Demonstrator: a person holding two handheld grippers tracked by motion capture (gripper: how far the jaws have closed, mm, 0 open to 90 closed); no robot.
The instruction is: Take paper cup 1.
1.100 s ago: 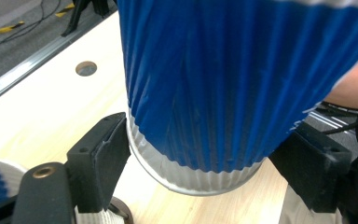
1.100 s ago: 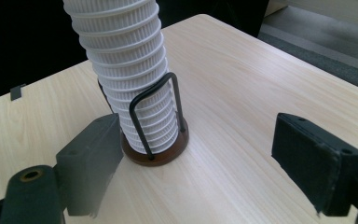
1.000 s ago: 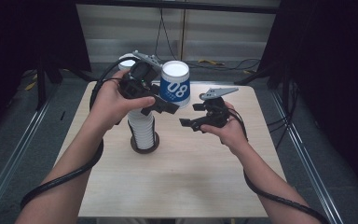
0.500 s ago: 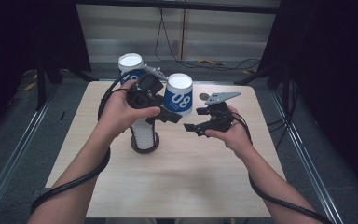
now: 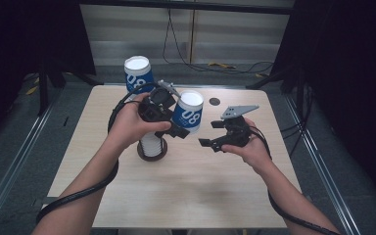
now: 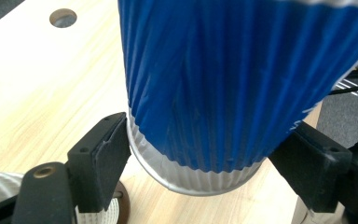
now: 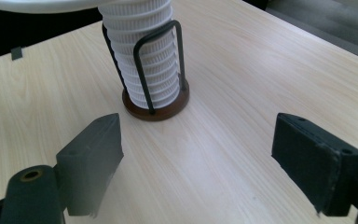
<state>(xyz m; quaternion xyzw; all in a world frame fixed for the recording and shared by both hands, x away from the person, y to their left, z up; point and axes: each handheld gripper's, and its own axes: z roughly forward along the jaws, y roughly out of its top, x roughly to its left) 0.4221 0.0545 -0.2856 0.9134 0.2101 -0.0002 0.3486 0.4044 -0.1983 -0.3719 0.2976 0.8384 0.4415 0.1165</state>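
Two grippers working: left gripper (image 5: pixel 174 128) is clamping a blue cup (image 5: pixel 188 113) near its base, holding it tilted in the air above the table (image 5: pixel 235 196), just right of the white cup stack (image 5: pixel 152 145) in its wire holder. Right gripper (image 5: pixel 214 140) is hovering with jaws wide apart and empty, just beside the cup. Step looks like carrying a cup pulled from the stack; next move is probably setting it upright or handing it over. Second blue cup (image 5: pixel 138 72) is sitting at the far table edge

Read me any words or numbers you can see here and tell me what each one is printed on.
"08": white digits on the blue cup held in the left gripper.
"08": white digits on the second blue cup at the table's far edge, partly cut off by a cable.
The two gripper views show no readable text.
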